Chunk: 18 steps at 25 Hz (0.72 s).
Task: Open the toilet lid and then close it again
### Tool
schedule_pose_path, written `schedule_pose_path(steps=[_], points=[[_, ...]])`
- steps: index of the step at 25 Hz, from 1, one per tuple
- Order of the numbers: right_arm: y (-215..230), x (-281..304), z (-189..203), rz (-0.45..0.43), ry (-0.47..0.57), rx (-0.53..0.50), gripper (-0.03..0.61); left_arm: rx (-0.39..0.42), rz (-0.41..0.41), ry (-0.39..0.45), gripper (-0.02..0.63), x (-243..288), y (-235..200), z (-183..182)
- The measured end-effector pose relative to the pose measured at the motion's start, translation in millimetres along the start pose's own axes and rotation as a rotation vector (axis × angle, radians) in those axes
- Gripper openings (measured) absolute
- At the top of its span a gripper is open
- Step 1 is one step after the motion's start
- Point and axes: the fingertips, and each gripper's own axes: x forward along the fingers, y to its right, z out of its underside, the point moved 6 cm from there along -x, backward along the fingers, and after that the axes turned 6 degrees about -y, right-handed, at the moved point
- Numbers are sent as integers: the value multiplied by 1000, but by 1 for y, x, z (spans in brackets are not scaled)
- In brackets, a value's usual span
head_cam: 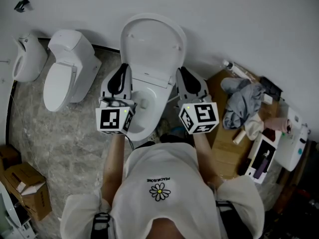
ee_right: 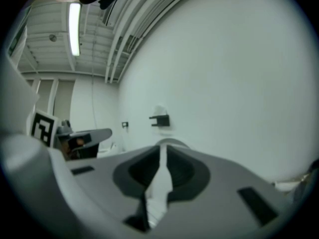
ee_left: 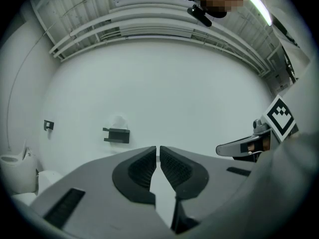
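Note:
The white toilet (head_cam: pixel 144 108) stands against the wall with its lid (head_cam: pixel 152 41) raised upright. In the head view my left gripper (head_cam: pixel 120 72) is beside the lid's lower left edge and my right gripper (head_cam: pixel 182 73) beside its lower right edge. Whether either one touches the lid I cannot tell. Seen from its own camera, the left gripper (ee_left: pixel 158 151) has its jaws shut with nothing between them and points at the bare wall. The right gripper (ee_right: pixel 163 151) is also shut, and the rounded top of the lid (ee_right: pixel 172 143) shows just beyond its jaws.
A second toilet (head_cam: pixel 67 68) and a urinal (head_cam: pixel 27 59) stand to the left. Cardboard boxes (head_cam: pixel 25 183) lie at the lower left. On the right are a wooden board (head_cam: pixel 224 143) bearing a grey cloth (head_cam: pixel 244 101) and a white device (head_cam: pixel 294 138). A black bracket (ee_left: pixel 117 134) is on the wall.

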Motion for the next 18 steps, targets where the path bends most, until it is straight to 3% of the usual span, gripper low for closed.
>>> schedule_pose_path(steps=[1,3,6,9,18], points=[[4,8,-4,6,-3,-11,41,11,5,0,36,10,-6,-1],[14,26,-14,13,-6,-42,56,40,19,-13,119,31,-20,-3],[30,56,-27,15,-17,-84,134,77,41,-36,158,70,-42,-3],[52,88,-34,18,-48,-101,180,84,78,-81,245,115,-66,4],[105,164,-4,27,-242,-111,209,182,195,-253,262,220,-103,52]])
